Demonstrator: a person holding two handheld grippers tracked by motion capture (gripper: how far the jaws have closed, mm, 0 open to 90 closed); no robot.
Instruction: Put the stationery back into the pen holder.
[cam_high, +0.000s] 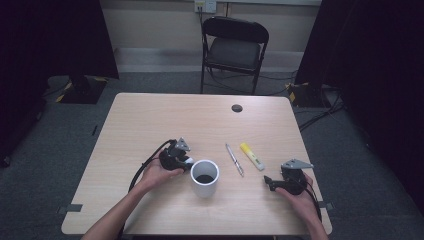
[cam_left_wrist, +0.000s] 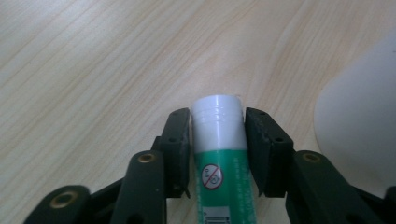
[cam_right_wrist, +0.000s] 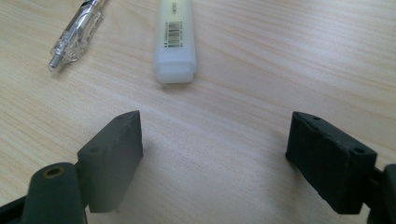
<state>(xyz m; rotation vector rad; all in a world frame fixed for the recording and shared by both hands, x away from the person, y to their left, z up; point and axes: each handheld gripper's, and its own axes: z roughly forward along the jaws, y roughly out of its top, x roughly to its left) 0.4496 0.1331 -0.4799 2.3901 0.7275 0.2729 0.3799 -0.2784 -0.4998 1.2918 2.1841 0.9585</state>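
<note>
Here, closest to me, my right gripper (cam_high: 270, 183) rests low on the table (cam_high: 150, 120) near its front right edge, jaws spread wide with only bare wood between them. My left gripper (cam_high: 188, 161) sits a bit further in, left of centre, and its jaws are clamped on a glue stick (cam_left_wrist: 219, 149): green body, white cap, both pads pressing its sides just below the cap. The stick lies low over the tabletop, pointing ahead of the jaws. Just beside it to the right stands a white mug (cam_high: 205, 178), upright, dark inside. Beyond my right gripper lie a clear pen (cam_high: 234, 159) and a yellow highlighter (cam_high: 252, 156), side by side and apart. Further off, near the far edge, I see a small dark round disc (cam_high: 237, 108); behind the table stands a black folding chair (cam_high: 234, 50).
</note>
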